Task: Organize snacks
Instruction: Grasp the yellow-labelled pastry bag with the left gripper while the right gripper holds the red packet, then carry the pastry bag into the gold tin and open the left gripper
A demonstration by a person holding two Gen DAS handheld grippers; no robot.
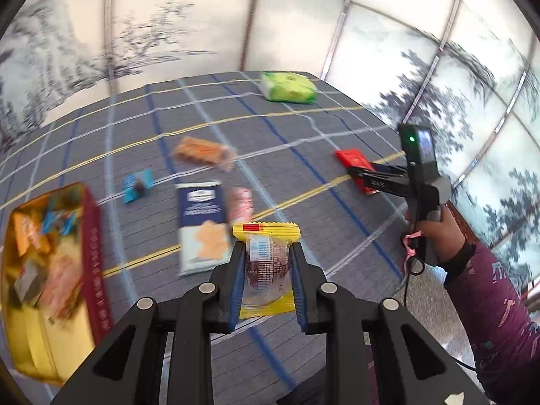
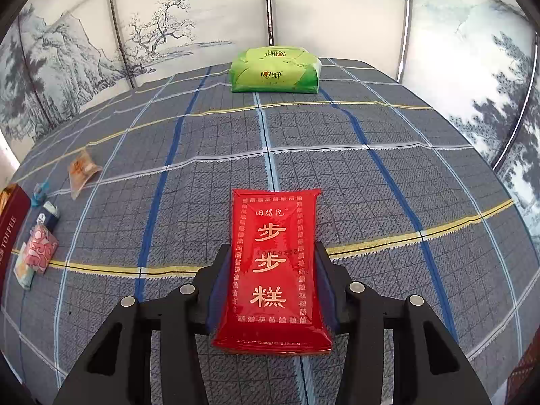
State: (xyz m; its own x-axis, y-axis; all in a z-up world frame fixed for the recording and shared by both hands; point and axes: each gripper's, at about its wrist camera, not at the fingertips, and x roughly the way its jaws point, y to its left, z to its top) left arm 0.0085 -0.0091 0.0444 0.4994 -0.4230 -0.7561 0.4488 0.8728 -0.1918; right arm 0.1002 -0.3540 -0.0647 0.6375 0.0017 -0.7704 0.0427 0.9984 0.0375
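Note:
My left gripper [image 1: 266,253] is shut on a yellow-edged clear snack packet [image 1: 266,266], held above the table. A red and yellow box [image 1: 50,270] with several snacks inside sits at the left. My right gripper [image 2: 273,253] is shut on a red snack packet [image 2: 275,266] with gold characters; it also shows in the left wrist view [image 1: 354,165]. Loose on the cloth lie a blue-and-white packet [image 1: 202,222], a pink packet [image 1: 240,204], an orange packet [image 1: 204,153] and a small blue candy [image 1: 137,185].
A green tissue pack [image 2: 275,71] lies at the far edge of the table [image 2: 337,168], which has a grey plaid cloth. The box edge [image 2: 10,222] and small packets [image 2: 40,246] sit at the left in the right wrist view. Painted panels ring the table.

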